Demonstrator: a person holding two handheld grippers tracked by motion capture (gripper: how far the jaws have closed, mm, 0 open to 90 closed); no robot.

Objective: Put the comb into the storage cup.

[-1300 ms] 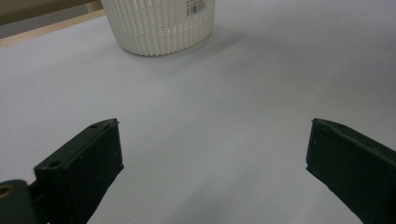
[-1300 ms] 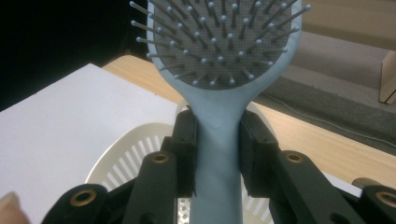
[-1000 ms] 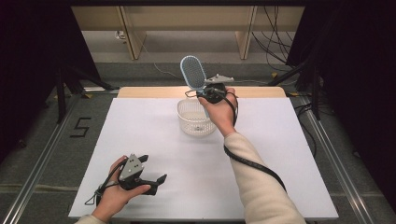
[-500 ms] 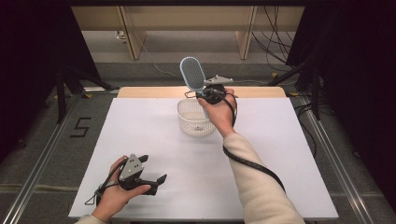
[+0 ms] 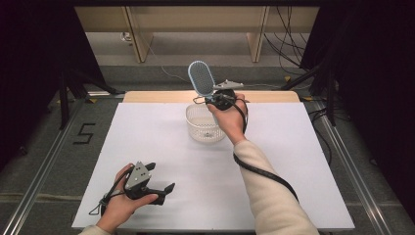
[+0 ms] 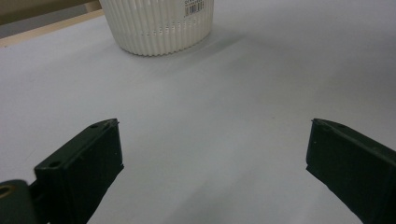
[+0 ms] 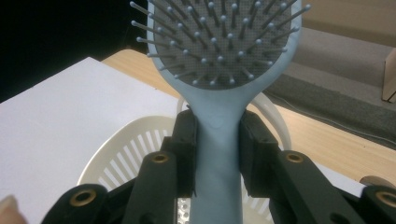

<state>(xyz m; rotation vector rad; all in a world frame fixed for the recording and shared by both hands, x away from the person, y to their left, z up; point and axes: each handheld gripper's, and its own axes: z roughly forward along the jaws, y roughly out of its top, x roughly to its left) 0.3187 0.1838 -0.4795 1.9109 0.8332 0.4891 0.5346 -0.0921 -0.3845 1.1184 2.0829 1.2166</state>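
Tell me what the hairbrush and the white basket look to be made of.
Hairbrush: pale blue plastic by the look, smooth and matte along the handle; the grey pad shows a fine mesh-like texture and carries thin pins with ball tips, probably plastic too. The right gripper clamps its handle. Basket: off-white plastic, likely moulded, with ribbed walls, slotted openings and a barcode sticker.

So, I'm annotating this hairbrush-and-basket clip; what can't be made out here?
- Hairbrush handle end: right gripper view, hidden among the right tool jaws.
- Basket inside: high view, too small.
- Basket label: left gripper view, cut off by the top edge.
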